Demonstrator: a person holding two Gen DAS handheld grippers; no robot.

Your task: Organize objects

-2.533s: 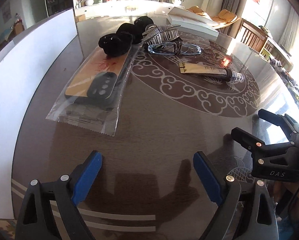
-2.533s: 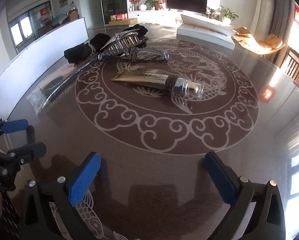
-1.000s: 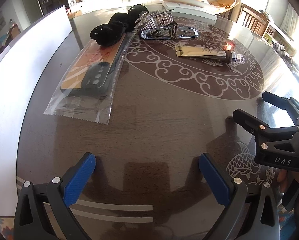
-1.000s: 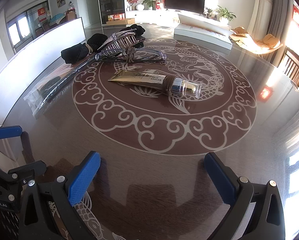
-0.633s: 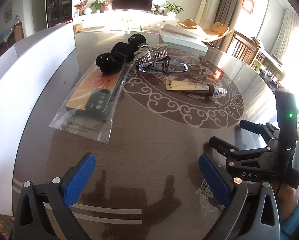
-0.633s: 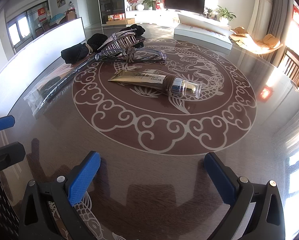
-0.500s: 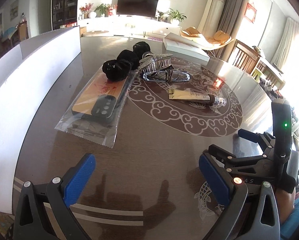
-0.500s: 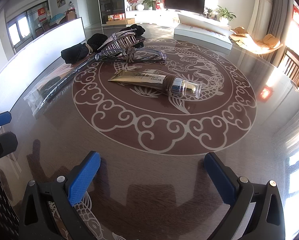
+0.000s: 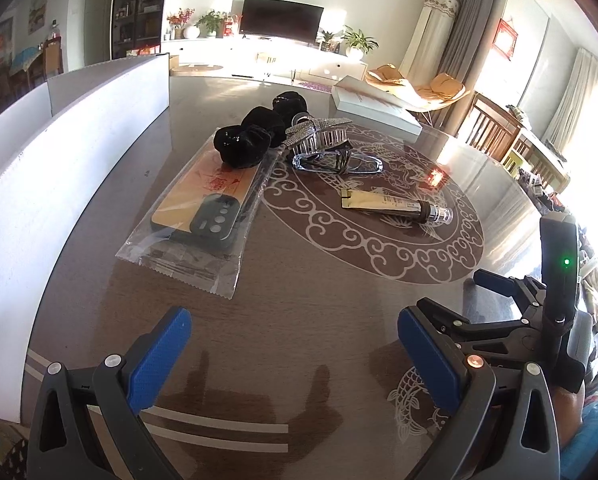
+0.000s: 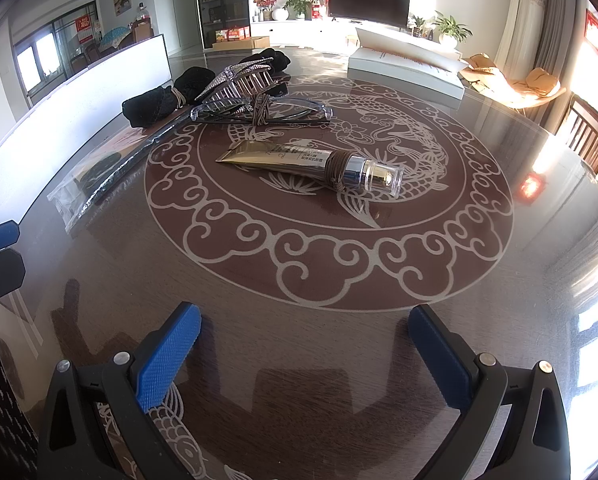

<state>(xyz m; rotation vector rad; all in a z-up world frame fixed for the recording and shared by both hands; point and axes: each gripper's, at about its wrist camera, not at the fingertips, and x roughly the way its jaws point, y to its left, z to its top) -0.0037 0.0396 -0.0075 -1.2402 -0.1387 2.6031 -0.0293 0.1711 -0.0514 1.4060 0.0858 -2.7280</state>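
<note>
A bagged phone case [image 9: 203, 216] lies left on the brown table [image 9: 299, 300], with black scrunchies [image 9: 255, 136] on its far end. A rhinestone hair claw [image 9: 319, 136] and clear glasses [image 9: 339, 162] sit behind a gold tube [image 9: 391, 206] in the middle. My left gripper [image 9: 295, 344] hovers open and holds nothing near the front edge. The right gripper [image 10: 303, 344] is open too, with the gold tube [image 10: 311, 162] well ahead, then the glasses [image 10: 259, 112], the claw [image 10: 239, 78] and scrunchies [image 10: 167, 96]. The bagged case [image 10: 99, 176] lies at left.
A white panel [image 9: 59, 152] stands along the table's left side. A flat white box [image 9: 375, 108] rests at the far edge. The right gripper's body [image 9: 539, 320] shows at right in the left wrist view. Chairs and a TV unit stand beyond.
The left gripper has lifted and tilted up, so its view shows more of the room. The right gripper has stayed still; the left gripper's tip slid lower-left in its view.
</note>
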